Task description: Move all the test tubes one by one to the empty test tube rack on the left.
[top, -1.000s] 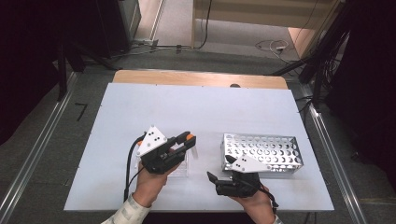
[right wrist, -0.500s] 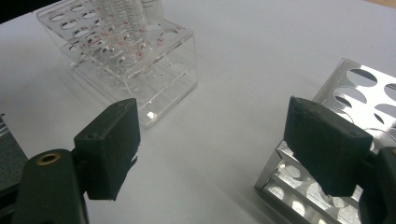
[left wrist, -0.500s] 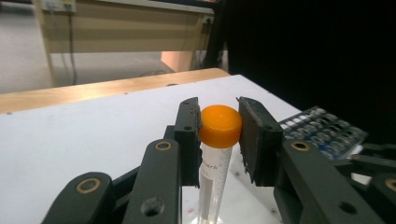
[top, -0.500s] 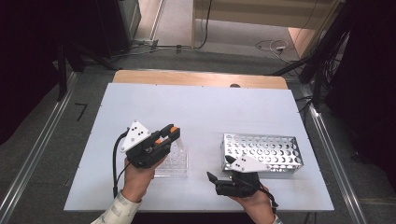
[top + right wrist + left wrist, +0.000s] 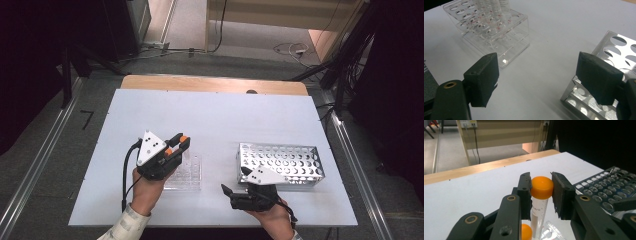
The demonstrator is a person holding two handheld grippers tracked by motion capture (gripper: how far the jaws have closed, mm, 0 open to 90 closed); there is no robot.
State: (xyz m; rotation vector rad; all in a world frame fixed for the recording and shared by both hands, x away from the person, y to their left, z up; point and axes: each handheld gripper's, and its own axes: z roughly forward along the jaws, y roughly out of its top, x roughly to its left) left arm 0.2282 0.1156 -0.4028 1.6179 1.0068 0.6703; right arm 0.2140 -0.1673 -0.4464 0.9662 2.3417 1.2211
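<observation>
Left fingers [image 5: 541,192] clamp round orange cap of clear tube [image 5: 537,213] | right fingers [image 5: 544,80] wide apart, empty | perforated metal rack [image 5: 280,162]

high: overhead, far | gripper views: low, close | shared: clear rack [image 5: 187,172]

Lab-type recording space. White work table [image 5: 215,120] mid-frame in the high view, carrying a clear plastic tube rack [image 5: 185,172] and a perforated metal tube rack [image 5: 282,162]. Grey floor, metal floor rails [image 5: 30,170] at left, loose cables [image 5: 287,50] and a wooden bench [image 5: 280,12] at top.
</observation>
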